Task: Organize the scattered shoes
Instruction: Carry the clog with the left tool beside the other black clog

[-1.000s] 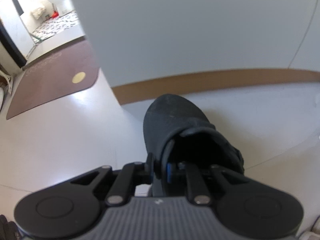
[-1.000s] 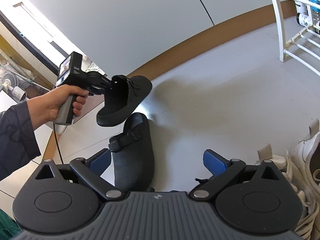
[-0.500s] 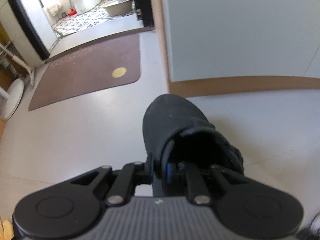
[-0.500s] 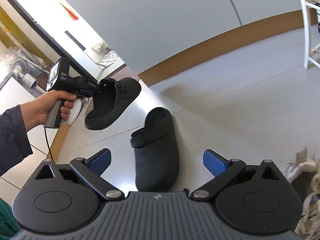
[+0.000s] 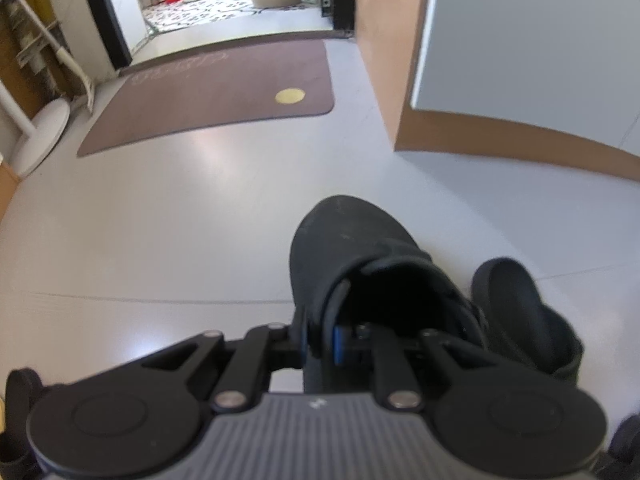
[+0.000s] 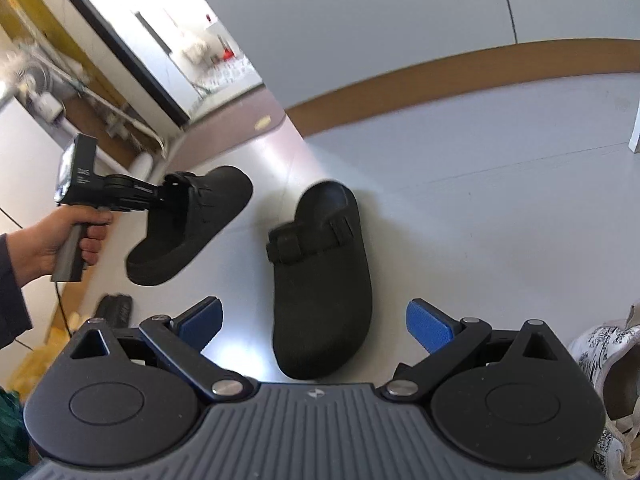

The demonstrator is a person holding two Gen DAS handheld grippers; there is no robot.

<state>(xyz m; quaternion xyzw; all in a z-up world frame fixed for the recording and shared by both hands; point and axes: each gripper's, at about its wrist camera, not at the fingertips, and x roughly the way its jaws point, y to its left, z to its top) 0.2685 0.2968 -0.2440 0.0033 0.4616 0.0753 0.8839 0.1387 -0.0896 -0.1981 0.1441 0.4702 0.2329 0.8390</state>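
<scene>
My left gripper is shut on the heel rim of a black clog, which hangs above the pale floor with its toe pointing away. The right wrist view shows that same held clog in the air at the left, with a hand on the left gripper's handle. Its mate, a second black clog, lies on the floor between and just beyond the blue pads of my right gripper, which is open and holds nothing. In the left wrist view the mate lies at the right.
A brown doormat lies before a bathroom doorway. A wall corner with a brown skirting stands at the right. White patterned sneakers lie at the right edge of the right wrist view, and a dark object lies at the left.
The left gripper has carried its clog leftward, away from the wall toward the doormat. In the right wrist view the floor clog has slid rightward to lie between the open fingers.
</scene>
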